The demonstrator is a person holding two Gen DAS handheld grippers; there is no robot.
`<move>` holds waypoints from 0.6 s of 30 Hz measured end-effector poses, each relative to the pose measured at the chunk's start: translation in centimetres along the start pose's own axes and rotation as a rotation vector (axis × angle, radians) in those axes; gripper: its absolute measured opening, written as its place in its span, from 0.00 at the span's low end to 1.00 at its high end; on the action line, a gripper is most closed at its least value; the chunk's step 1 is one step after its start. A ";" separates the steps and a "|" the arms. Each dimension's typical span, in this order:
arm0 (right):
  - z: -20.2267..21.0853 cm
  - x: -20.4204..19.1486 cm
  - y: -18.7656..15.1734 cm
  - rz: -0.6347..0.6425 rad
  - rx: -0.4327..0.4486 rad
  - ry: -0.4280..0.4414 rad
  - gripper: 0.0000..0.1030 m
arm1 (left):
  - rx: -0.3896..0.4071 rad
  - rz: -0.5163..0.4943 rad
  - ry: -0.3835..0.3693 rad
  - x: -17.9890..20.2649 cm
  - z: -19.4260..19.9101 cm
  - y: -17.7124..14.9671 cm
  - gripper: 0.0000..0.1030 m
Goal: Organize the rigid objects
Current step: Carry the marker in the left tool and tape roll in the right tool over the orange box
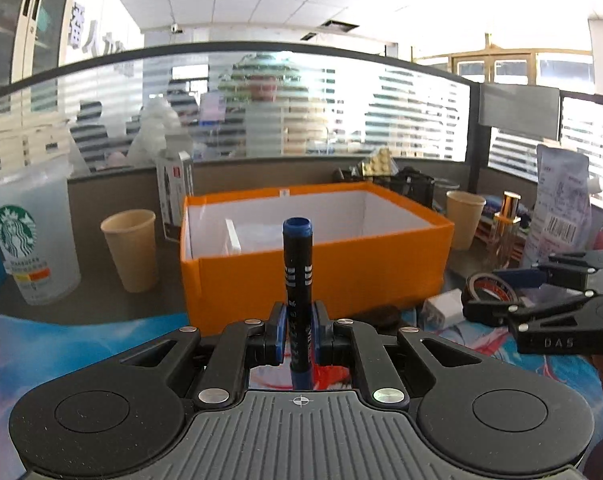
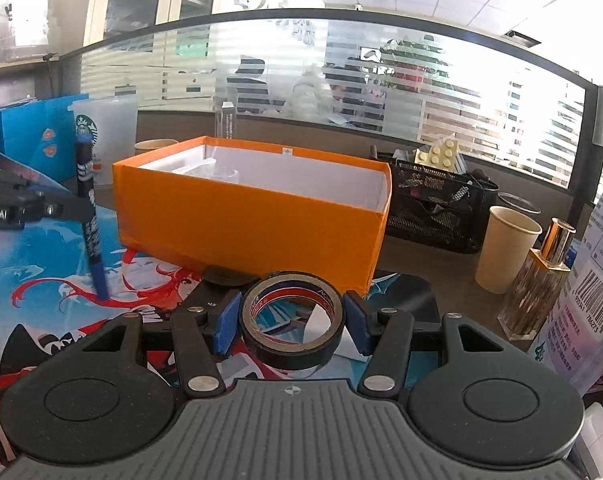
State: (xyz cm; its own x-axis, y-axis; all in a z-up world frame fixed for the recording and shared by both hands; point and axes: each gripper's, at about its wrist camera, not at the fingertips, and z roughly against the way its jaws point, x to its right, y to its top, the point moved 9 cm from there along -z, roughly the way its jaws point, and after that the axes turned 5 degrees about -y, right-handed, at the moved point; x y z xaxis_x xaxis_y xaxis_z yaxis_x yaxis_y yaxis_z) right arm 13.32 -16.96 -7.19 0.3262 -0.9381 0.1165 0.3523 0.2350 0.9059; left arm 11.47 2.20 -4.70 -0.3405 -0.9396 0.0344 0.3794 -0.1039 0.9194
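Note:
My left gripper (image 1: pixel 298 330) is shut on a black marker with a blue cap (image 1: pixel 298 264), held upright in front of the orange box (image 1: pixel 313 276). In the right wrist view that marker (image 2: pixel 87 208) hangs at the far left, above the printed mat. My right gripper (image 2: pixel 291 320) is shut on a roll of black tape (image 2: pixel 291 322), its blue pads pressing the roll from both sides. The orange box (image 2: pixel 245 224) stands open just beyond it, white inside with something pale at the back. From the left wrist view the right gripper (image 1: pixel 517 284) and its tape (image 1: pixel 487 286) show at the right.
Paper cups (image 1: pixel 131 250) (image 2: pixel 505 248) flank the box. A clear Starbucks cup (image 1: pixel 29 236) stands at the left, a black mesh organizer (image 2: pixel 433 208) behind the box. A gold-capped bottle (image 2: pixel 541 284) and a printed bag (image 2: pixel 597 280) crowd the right. A white charger (image 1: pixel 441 306) lies on the colourful mat (image 2: pixel 61 288).

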 end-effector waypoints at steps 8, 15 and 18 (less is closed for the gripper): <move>0.6 -0.8 1.3 0.023 0.029 0.001 0.50 | 0.043 -0.016 0.004 0.0 0.7 1.8 0.10; 1.2 -1.2 2.5 0.042 0.058 0.002 0.50 | 0.073 -0.015 0.015 -0.4 1.6 2.9 0.10; 1.3 -1.3 3.2 0.048 0.071 0.002 0.50 | 0.086 -0.017 0.021 -0.6 1.8 3.5 0.10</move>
State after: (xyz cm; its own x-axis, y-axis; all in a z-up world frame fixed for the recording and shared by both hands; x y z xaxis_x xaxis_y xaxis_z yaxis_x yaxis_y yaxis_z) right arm 12.84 -15.30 -3.90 0.3434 -0.9255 0.1596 0.2727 0.2608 0.9261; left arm 11.41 2.98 -0.79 -0.3276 -0.9448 0.0105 0.2977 -0.0927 0.9501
